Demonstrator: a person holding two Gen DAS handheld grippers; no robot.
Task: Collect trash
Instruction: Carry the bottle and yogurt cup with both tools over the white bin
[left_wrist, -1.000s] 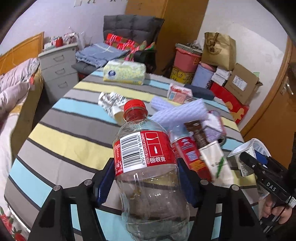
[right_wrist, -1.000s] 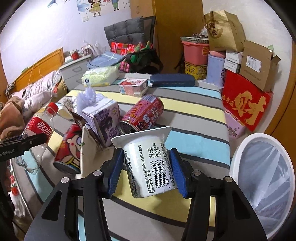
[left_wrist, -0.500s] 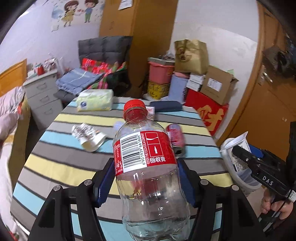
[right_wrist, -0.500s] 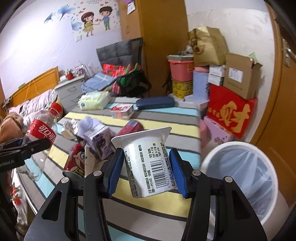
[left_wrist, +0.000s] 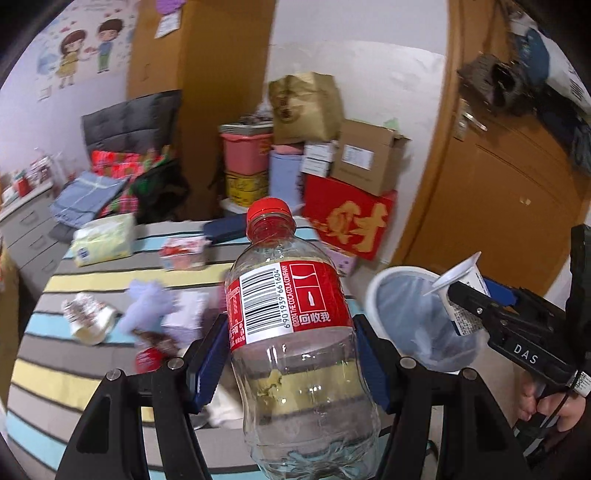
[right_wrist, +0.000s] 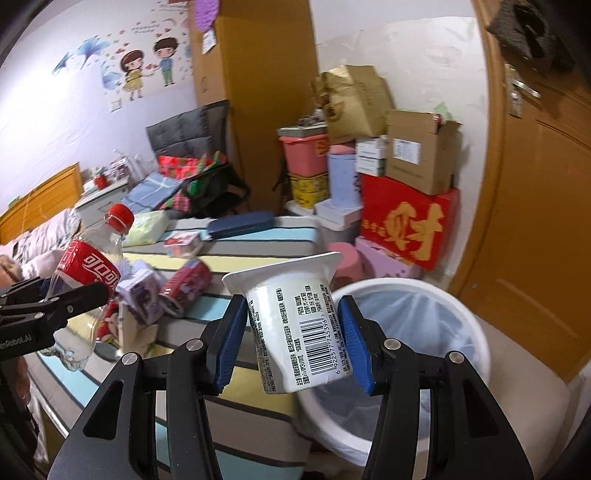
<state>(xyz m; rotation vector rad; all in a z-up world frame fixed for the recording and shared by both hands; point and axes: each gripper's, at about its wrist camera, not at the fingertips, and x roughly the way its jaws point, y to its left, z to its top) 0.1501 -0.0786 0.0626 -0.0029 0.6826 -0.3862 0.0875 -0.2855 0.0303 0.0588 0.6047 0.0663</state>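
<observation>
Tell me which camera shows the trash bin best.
The right wrist view. There the white trash bin fills the lower right, its rim and clear liner open to view just behind the yogurt cup. In the left wrist view the bin is smaller and partly covered by the right gripper and its cup.

Bin (right_wrist: 476, 332) right of table (right_wrist: 258, 240)

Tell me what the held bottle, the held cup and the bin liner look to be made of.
Bottle: clear glossy plastic, see-through wall, red printed label. Cup: white, matte, likely plastic, with printed barcode. Bin liner: thin translucent film, creased, probably plastic.
</observation>
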